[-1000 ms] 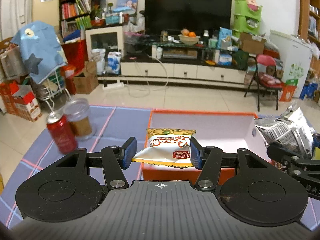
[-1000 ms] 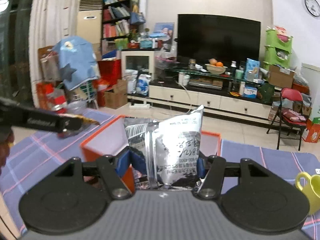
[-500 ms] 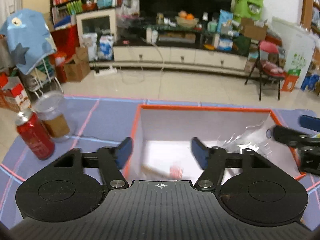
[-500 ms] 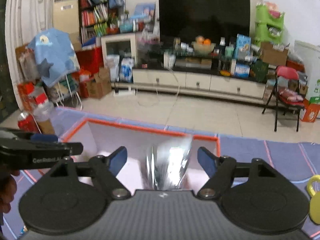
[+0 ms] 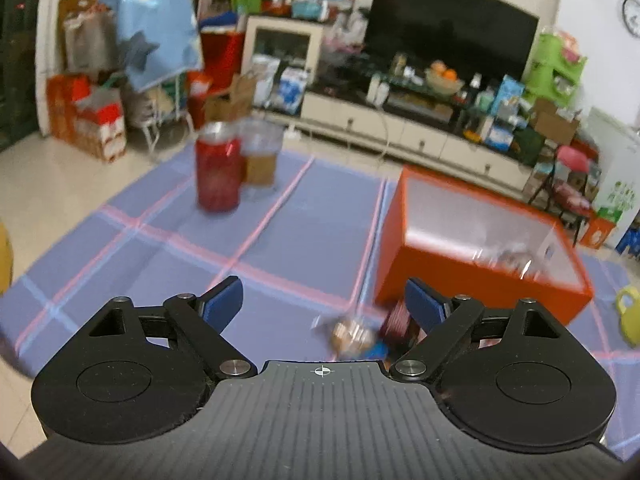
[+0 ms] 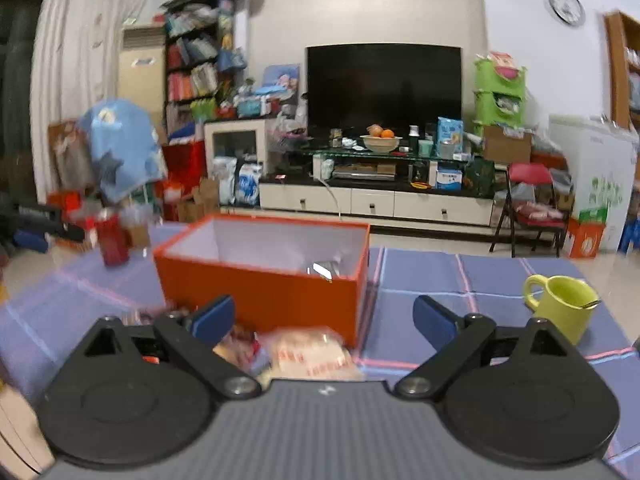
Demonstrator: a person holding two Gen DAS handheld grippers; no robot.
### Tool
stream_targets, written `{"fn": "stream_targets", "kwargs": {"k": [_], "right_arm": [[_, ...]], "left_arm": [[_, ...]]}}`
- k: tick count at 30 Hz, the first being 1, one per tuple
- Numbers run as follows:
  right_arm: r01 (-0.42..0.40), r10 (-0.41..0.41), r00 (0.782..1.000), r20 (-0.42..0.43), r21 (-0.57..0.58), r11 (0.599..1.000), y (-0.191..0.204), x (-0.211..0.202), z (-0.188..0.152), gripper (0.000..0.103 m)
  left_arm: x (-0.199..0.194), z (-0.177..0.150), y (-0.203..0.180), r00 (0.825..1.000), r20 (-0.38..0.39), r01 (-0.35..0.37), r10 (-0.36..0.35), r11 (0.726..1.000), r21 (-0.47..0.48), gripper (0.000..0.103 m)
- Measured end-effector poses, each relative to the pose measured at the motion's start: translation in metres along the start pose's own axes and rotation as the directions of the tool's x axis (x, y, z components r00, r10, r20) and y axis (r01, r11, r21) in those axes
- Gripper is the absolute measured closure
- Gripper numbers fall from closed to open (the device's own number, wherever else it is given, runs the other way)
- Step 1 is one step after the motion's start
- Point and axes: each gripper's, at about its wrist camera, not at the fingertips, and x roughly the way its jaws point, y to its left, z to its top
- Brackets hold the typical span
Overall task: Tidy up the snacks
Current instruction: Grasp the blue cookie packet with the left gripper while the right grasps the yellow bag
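An orange box with a white inside stands on the purple plaid cloth; a silver snack bag lies in it. It also shows in the left wrist view. My left gripper is open and empty, low over the cloth, left of the box, with a small blurred snack packet just below it. My right gripper is open and empty in front of the box, above a clear packet with red print and other loose snacks.
A red can and a clear jar stand on the cloth at the far left. A yellow-green mug with a spoon stands at the right. Beyond the cloth are floor, a TV stand and clutter.
Both grippers opened and dropped their bags into the box, then pulled back and down toward the loose snacks in front of it. The left gripper swung left.
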Motion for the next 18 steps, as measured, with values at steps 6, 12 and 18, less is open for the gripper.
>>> {"fn": "stream_targets", "kwargs": {"k": [6, 12, 18], "right_arm": [[-0.050, 0.038, 0.993, -0.110, -0.115, 0.992, 0.004, 0.019, -0.028, 0.009], [-0.157, 0.131, 0.979, -0.158, -0.161, 0.974, 0.007, 0.020, -0.041, 0.009], [-0.211, 0.147, 0.943, -0.299, -0.194, 0.958, 0.013, 0.038, -0.053, 0.009]], "left_arm": [[0.032, -0.035, 0.002, 0.983, -0.181, -0.026, 0.020, 0.999, -0.032, 0.024], [0.042, -0.039, -0.008, 0.974, -0.219, -0.086, 0.064, 0.992, -0.095, 0.012], [0.050, -0.046, -0.008, 0.956, -0.287, -0.108, 0.053, 0.978, -0.179, 0.010]]}}
